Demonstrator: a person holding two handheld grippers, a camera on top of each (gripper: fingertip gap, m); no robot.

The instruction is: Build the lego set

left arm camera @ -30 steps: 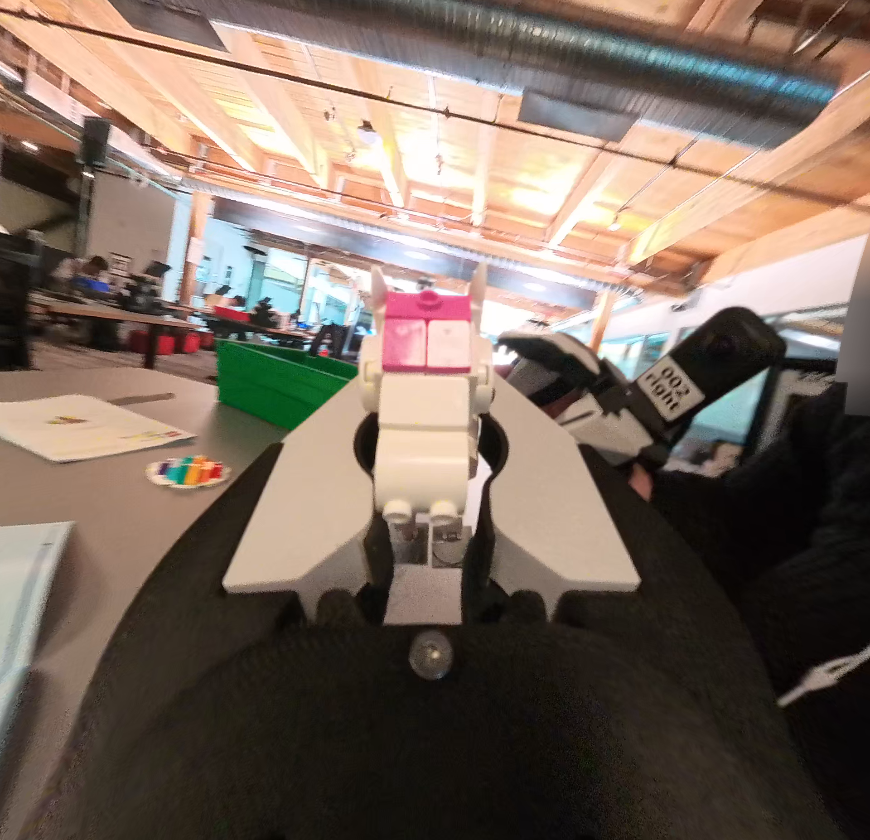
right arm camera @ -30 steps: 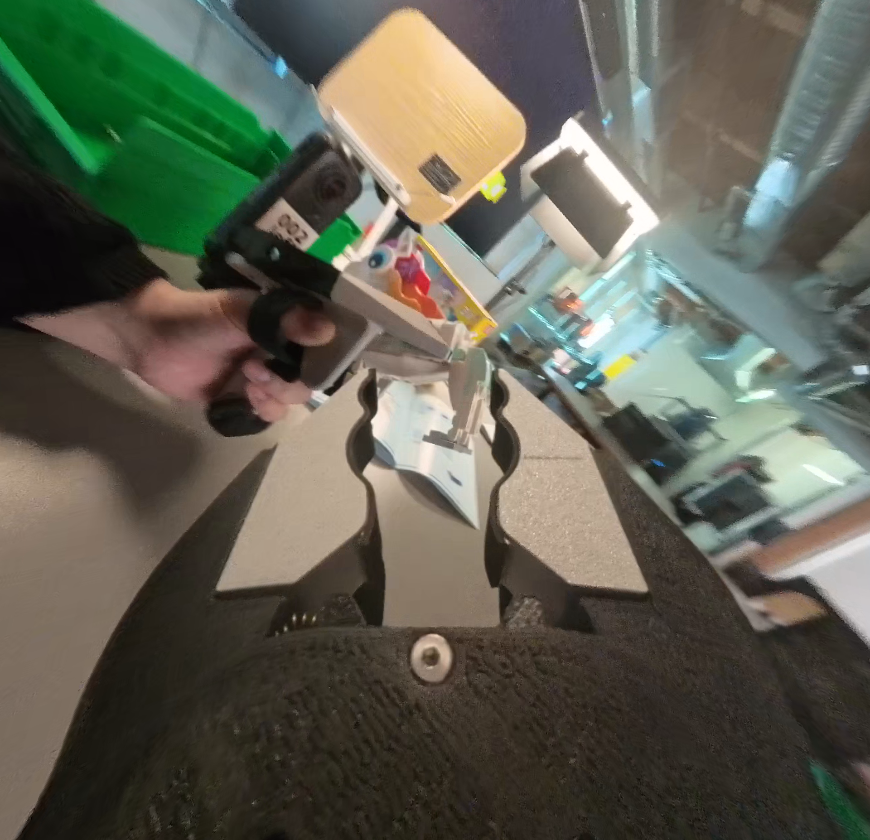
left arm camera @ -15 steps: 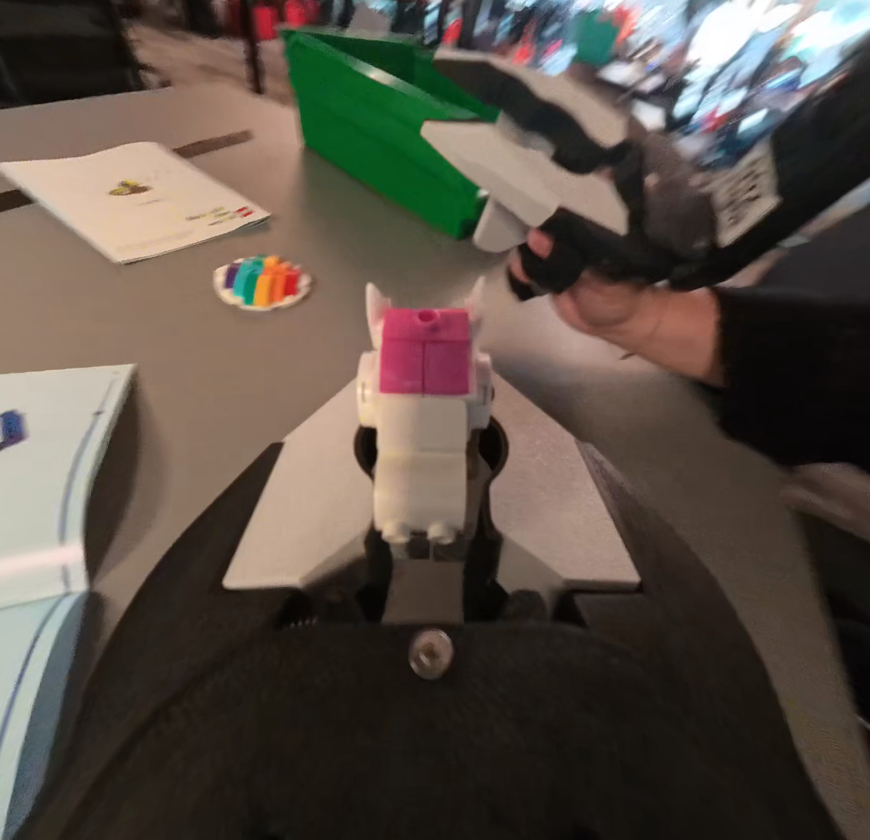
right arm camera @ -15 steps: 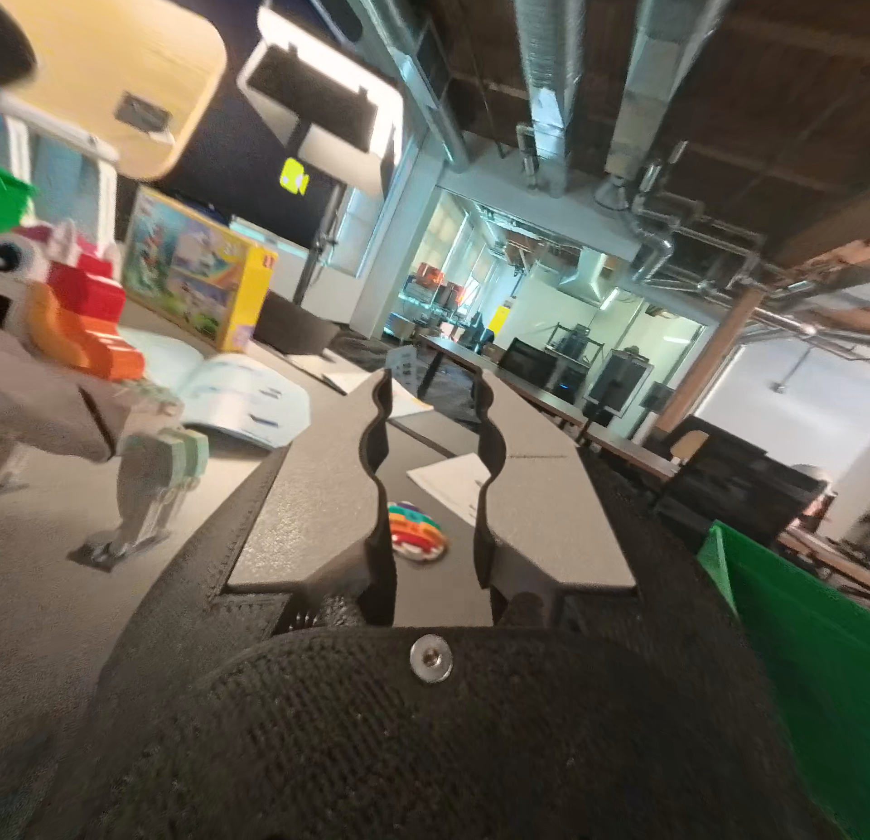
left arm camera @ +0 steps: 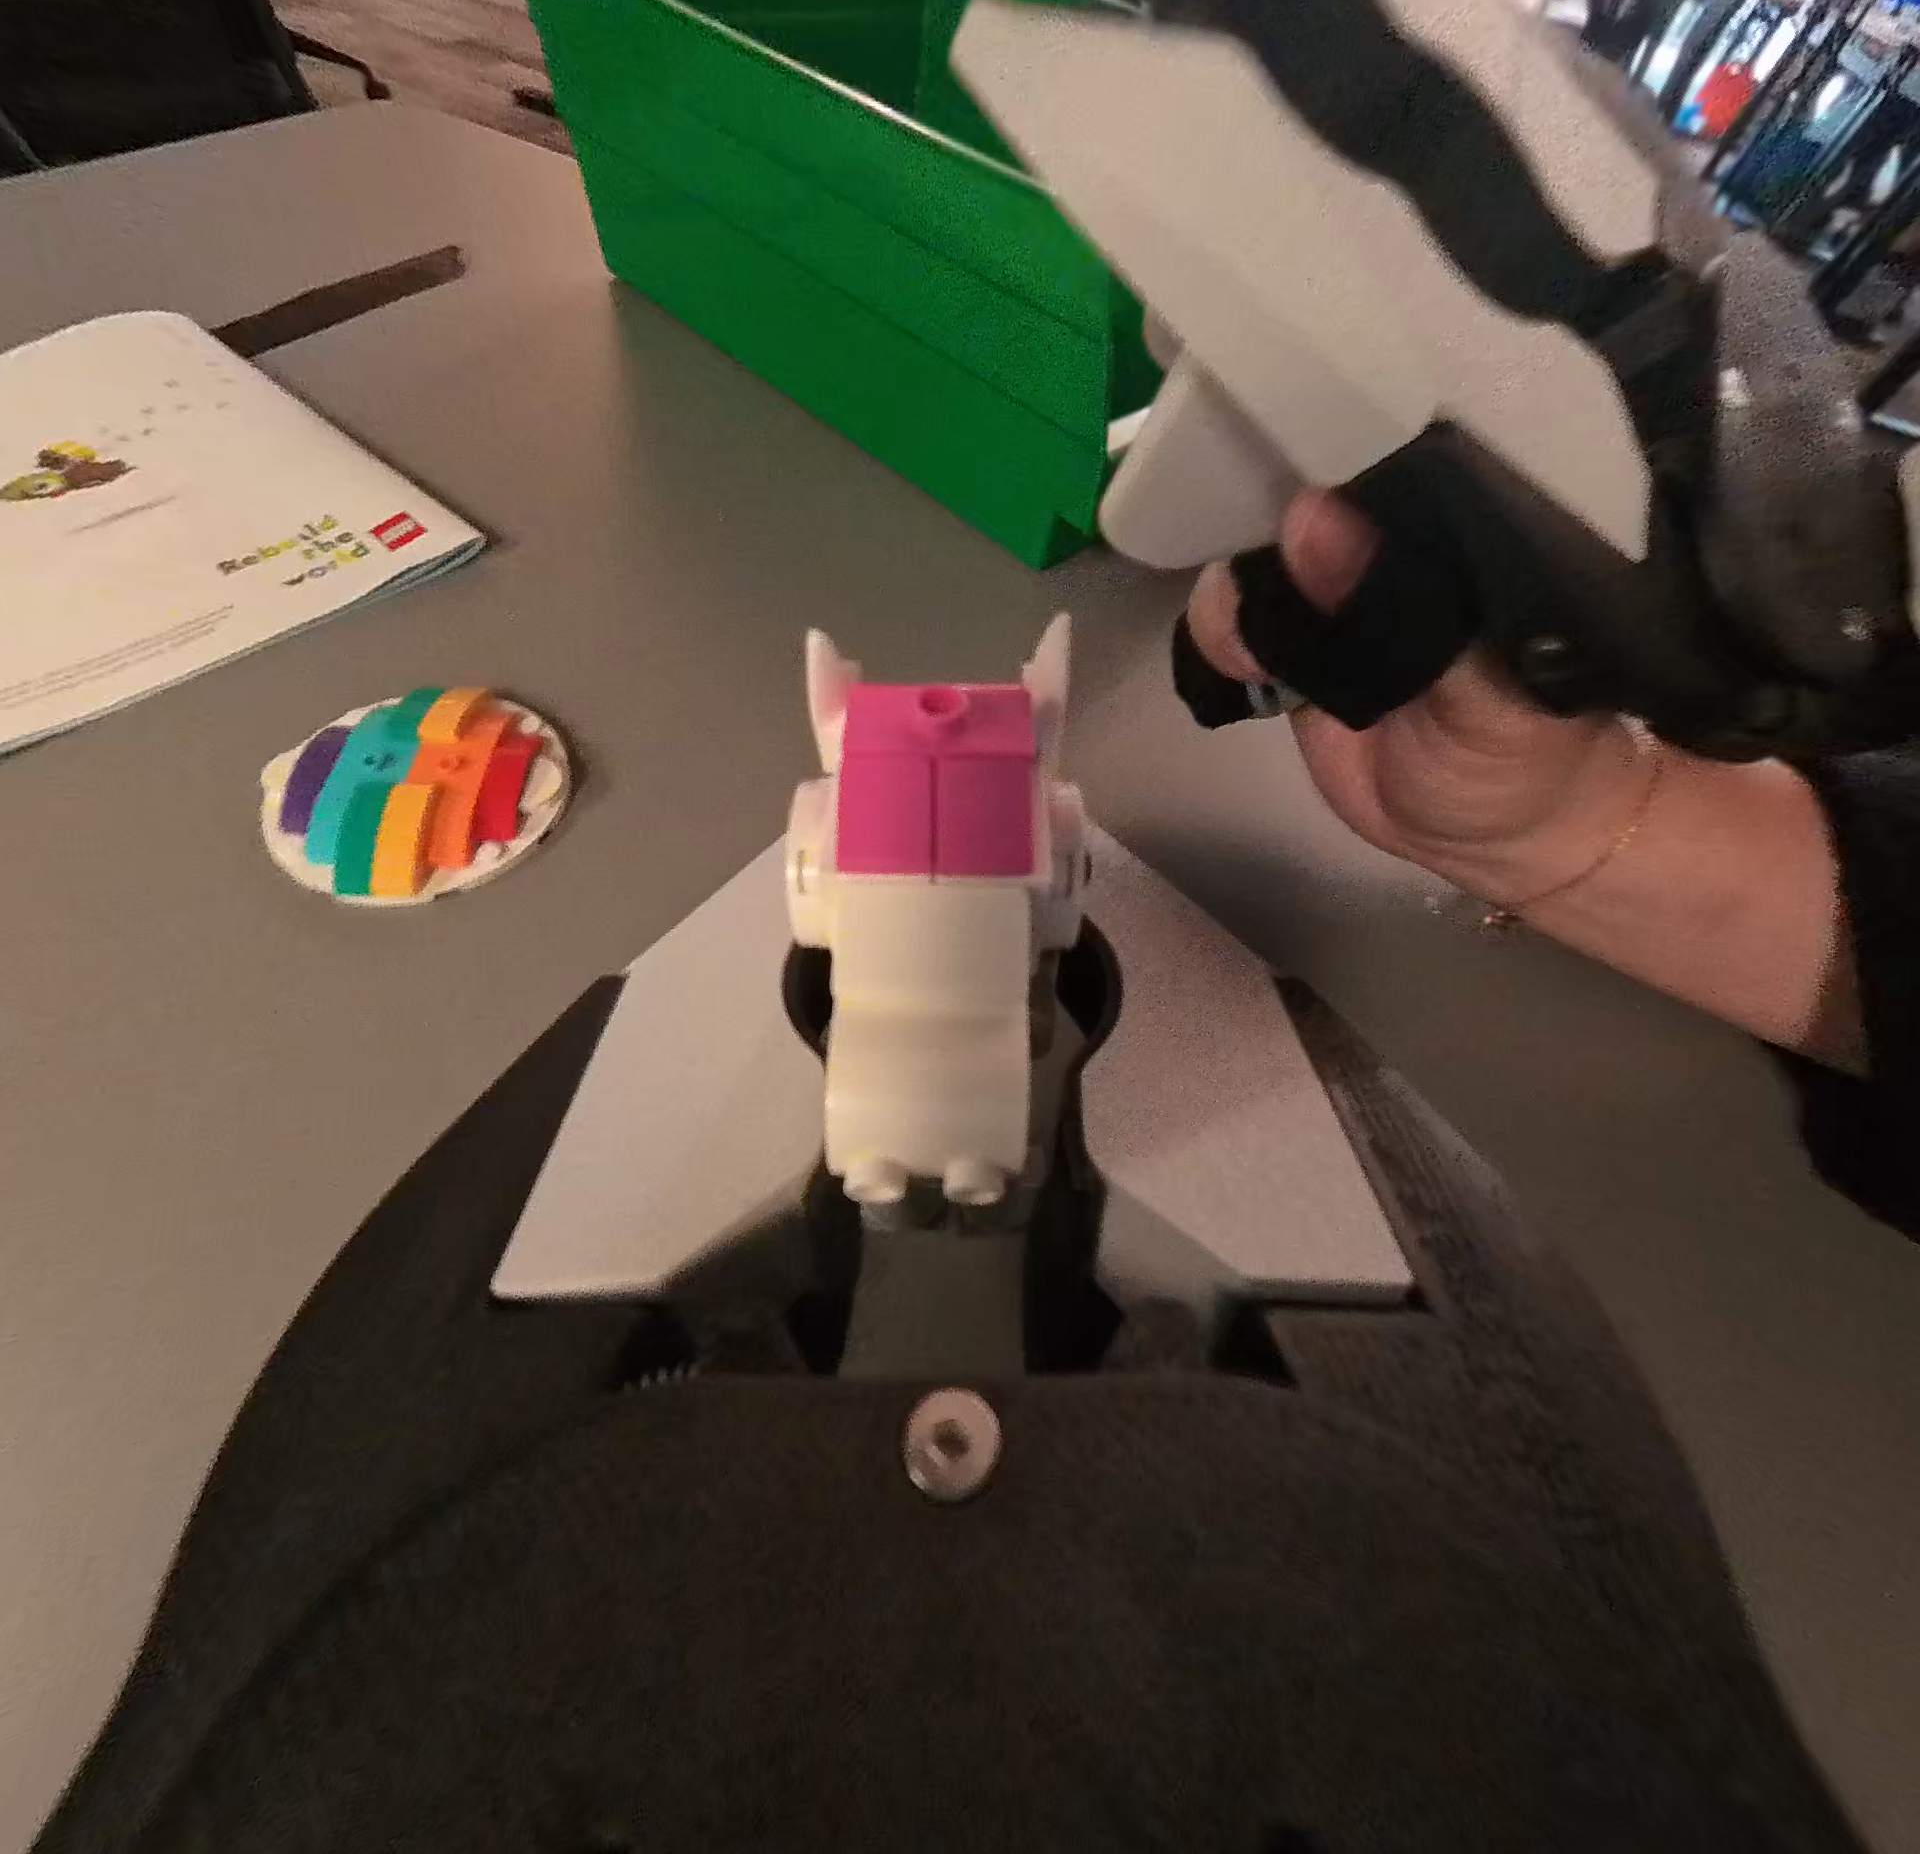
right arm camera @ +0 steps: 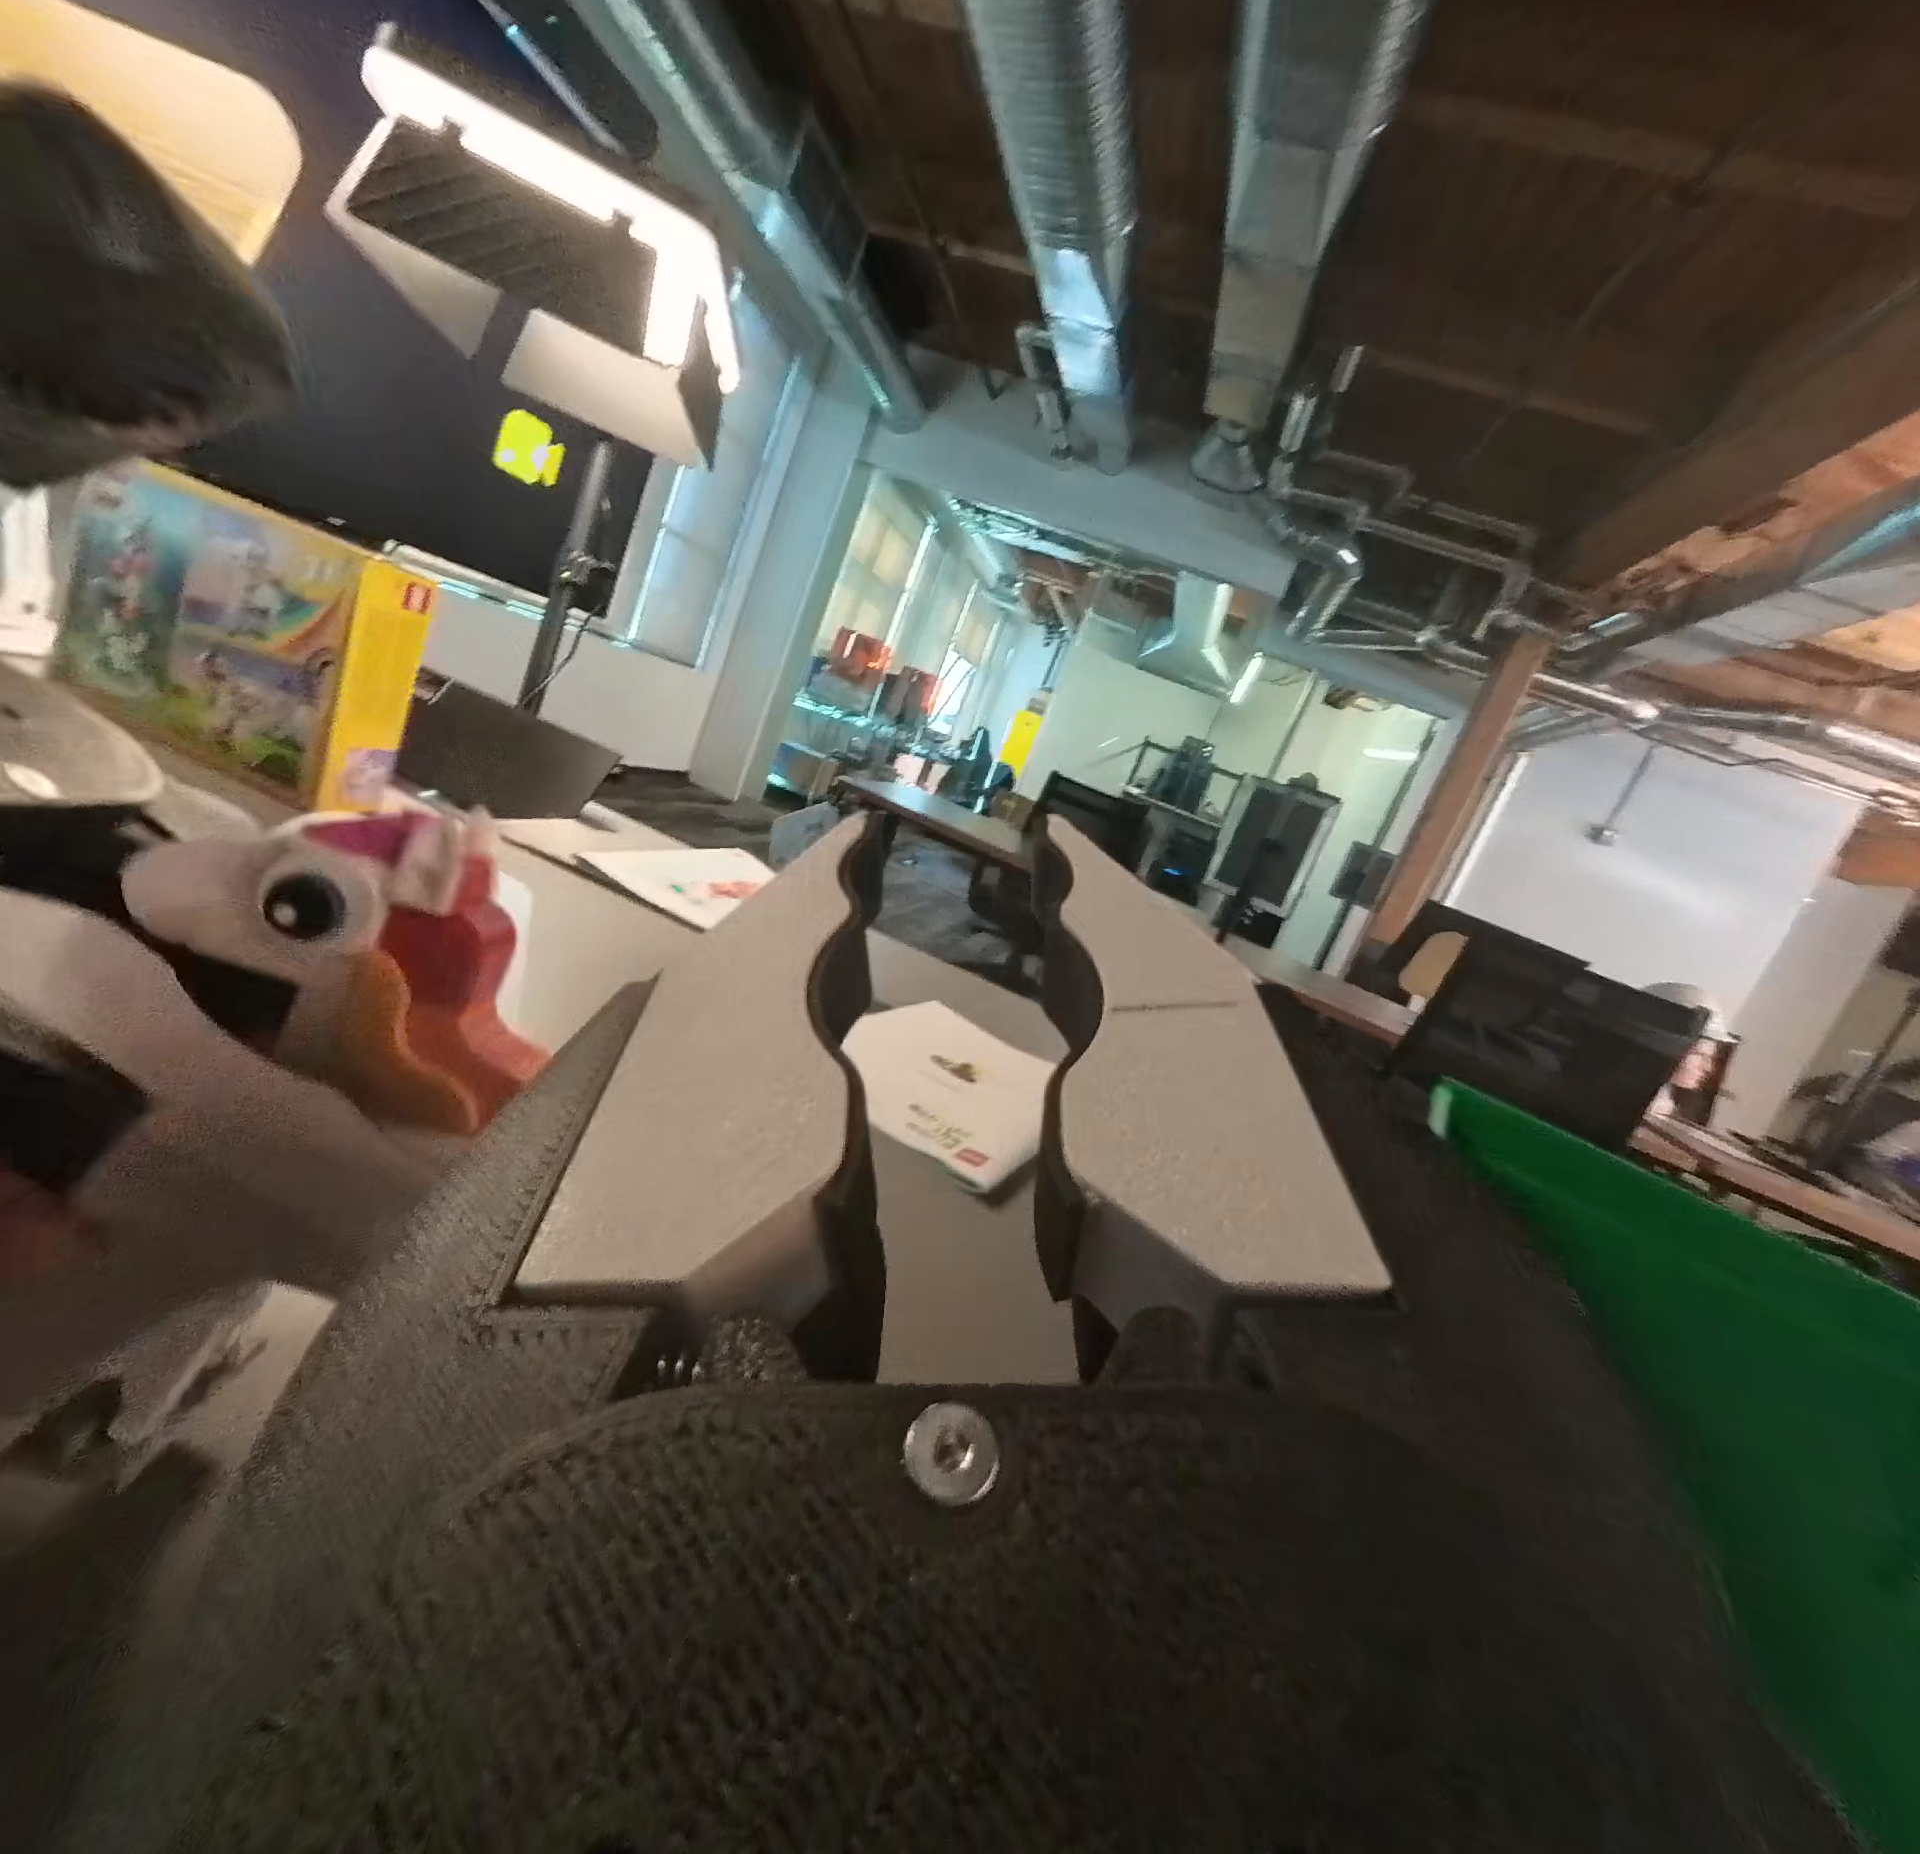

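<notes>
Left gripper (left arm camera: 940, 983) clamped on the lego figure (left arm camera: 932, 931): white body, pink block on top, two white ears, held above the grey table (left arm camera: 675, 474). Both fingers press its sides.

Right gripper (right arm camera: 954, 874) partly open, nothing between the fingers, gap clear along the whole length. In left wrist view it's up at top right, held by a hand (left arm camera: 1475, 765), beside the figure, not touching it.

Count on table: one rainbow disc (left arm camera: 416, 794), left of the figure; one white booklet (left arm camera: 177, 516), further left; one green bin (left arm camera: 831, 215), behind. Right wrist view adds one yellow lego box (right arm camera: 249, 641) and the figure's face with one eye visible, orange and red pieces at its neck.
</notes>
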